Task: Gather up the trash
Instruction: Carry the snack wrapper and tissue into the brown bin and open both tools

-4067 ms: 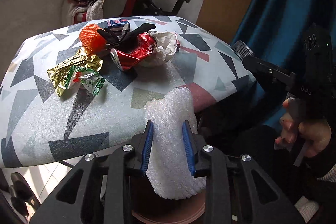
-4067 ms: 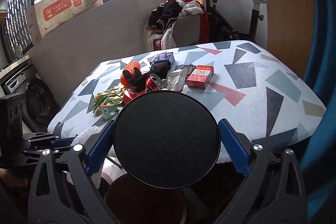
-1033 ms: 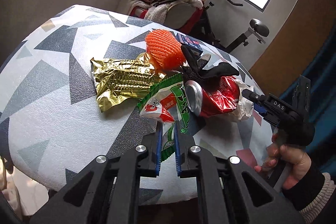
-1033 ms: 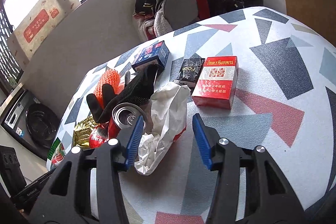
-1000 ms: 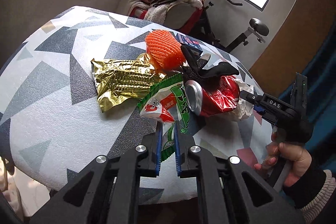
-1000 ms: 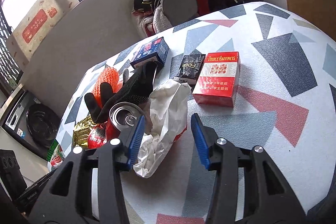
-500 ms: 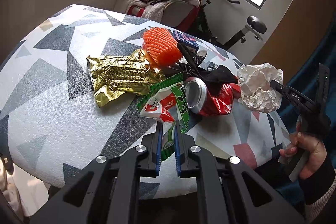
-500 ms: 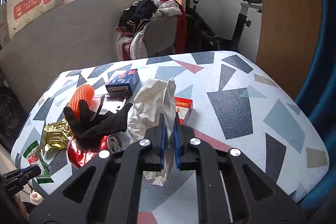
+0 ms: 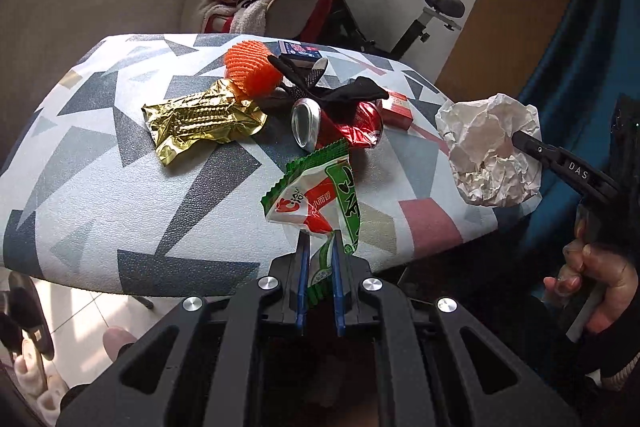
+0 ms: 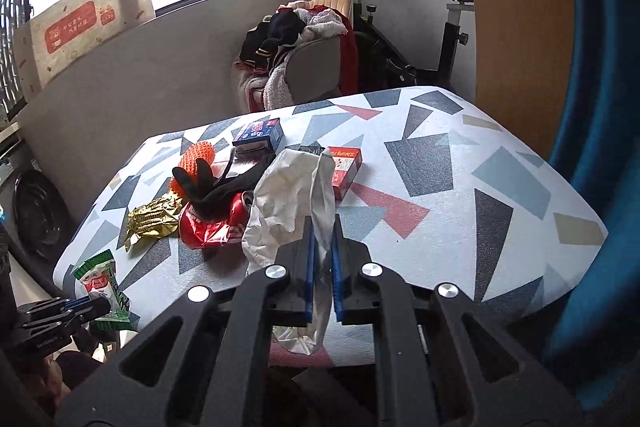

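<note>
My left gripper is shut on a green, white and red snack wrapper and holds it off the patterned table, near its front edge. The wrapper also shows in the right wrist view. My right gripper is shut on a crumpled white paper, lifted above the table; it shows in the left wrist view past the table's right edge. On the table remain a gold foil wrapper, a crushed red can, an orange foam net and a black glove.
A red cigarette box, a blue box and a small dark pack lie further back on the table. A chair piled with clothes and an exercise bike stand behind. A blue curtain hangs at the right.
Both grippers have pulled back from the table toward me, the left lifting the snack wrapper off the surface, the right carrying the white paper it closed on a second ago.
</note>
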